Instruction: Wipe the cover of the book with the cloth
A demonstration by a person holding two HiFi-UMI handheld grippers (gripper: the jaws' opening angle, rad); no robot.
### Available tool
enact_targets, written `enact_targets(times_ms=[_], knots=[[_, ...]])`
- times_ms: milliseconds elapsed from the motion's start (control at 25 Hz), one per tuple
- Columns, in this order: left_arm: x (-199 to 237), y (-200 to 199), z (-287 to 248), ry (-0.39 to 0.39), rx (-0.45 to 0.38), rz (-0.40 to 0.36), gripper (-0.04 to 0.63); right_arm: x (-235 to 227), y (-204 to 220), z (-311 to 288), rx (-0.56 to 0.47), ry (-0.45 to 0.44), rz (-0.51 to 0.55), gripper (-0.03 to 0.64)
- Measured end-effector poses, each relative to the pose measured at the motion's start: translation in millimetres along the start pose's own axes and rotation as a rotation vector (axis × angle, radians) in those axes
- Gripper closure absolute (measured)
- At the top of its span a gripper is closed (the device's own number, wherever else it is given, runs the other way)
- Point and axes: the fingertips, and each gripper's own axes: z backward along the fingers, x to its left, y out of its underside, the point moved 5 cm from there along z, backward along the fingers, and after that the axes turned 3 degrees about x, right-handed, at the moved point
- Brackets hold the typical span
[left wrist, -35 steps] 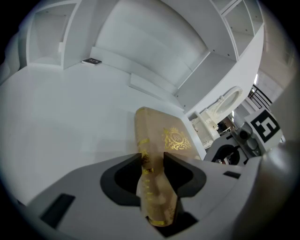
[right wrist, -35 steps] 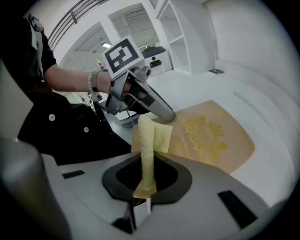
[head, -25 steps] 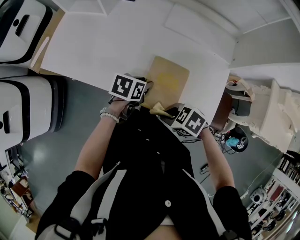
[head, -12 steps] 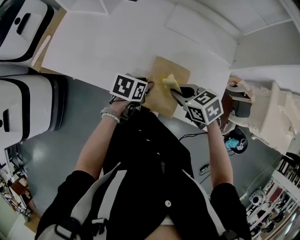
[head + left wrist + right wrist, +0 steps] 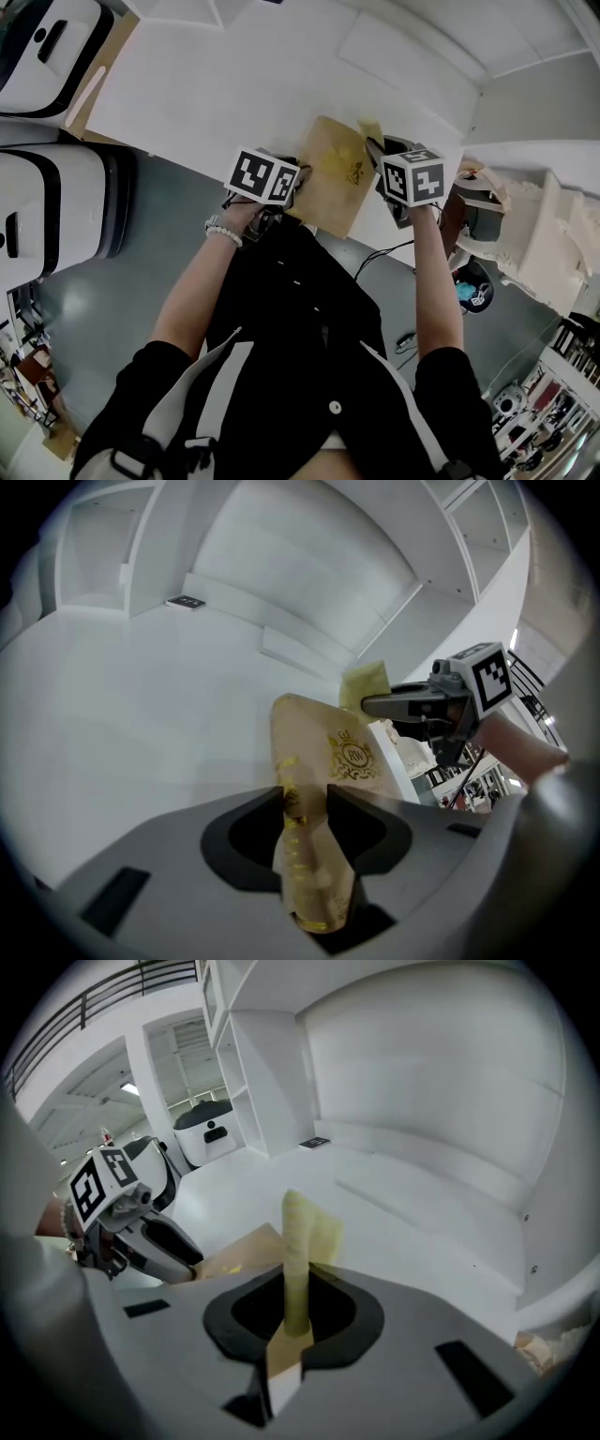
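Observation:
A tan book [image 5: 330, 174] with a gold crest lies at the near edge of the white table [image 5: 216, 84]. My left gripper [image 5: 289, 185] is shut on the book's near left edge; in the left gripper view the book [image 5: 314, 761] runs between the jaws of the left gripper [image 5: 305, 808]. My right gripper [image 5: 377, 150] is shut on a yellow cloth [image 5: 369, 130] over the book's far right corner. In the right gripper view the cloth [image 5: 302, 1237] stands upright between the jaws of the right gripper [image 5: 298, 1309], with the book [image 5: 234, 1251] and the left gripper [image 5: 141, 1232] to the left.
Two white machines [image 5: 47, 56] [image 5: 56, 225] stand on the floor at the left. Cream-coloured furniture [image 5: 530, 225] and cables [image 5: 469, 281] are at the right. White shelving [image 5: 234, 1082] backs the table, and a small dark card [image 5: 186, 601] lies far back.
My right gripper has carried the cloth from the book's near edge up across the cover to its far right corner, rolling as it went. The left gripper and book have stayed put.

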Motion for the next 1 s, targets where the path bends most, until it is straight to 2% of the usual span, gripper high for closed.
enact_targets(times_ms=[160,280,800,1000], knots=[[-1.0,-0.1,-0.5,0.001,-0.001,0.001,0.448,3.9,0.0,-13.7,0.041,0.016,0.027,0.583],[-0.9,0.2,-0.5,0.001,-0.001,0.001,0.448,16.5,-1.9,-22.8,0.054,-0.003,0.043,0.583],[-0.1,0.7,-1.1,0.004,-0.009,0.001,0.448,95.4,-3.1,-45.4,0.132,-0.203,0.214,0.583],[1.9,0.6,-0.1,0.006,-0.009,0.000,0.448,91.8,-4.3,-46.8,0.127,-0.202,0.185,0.583]])
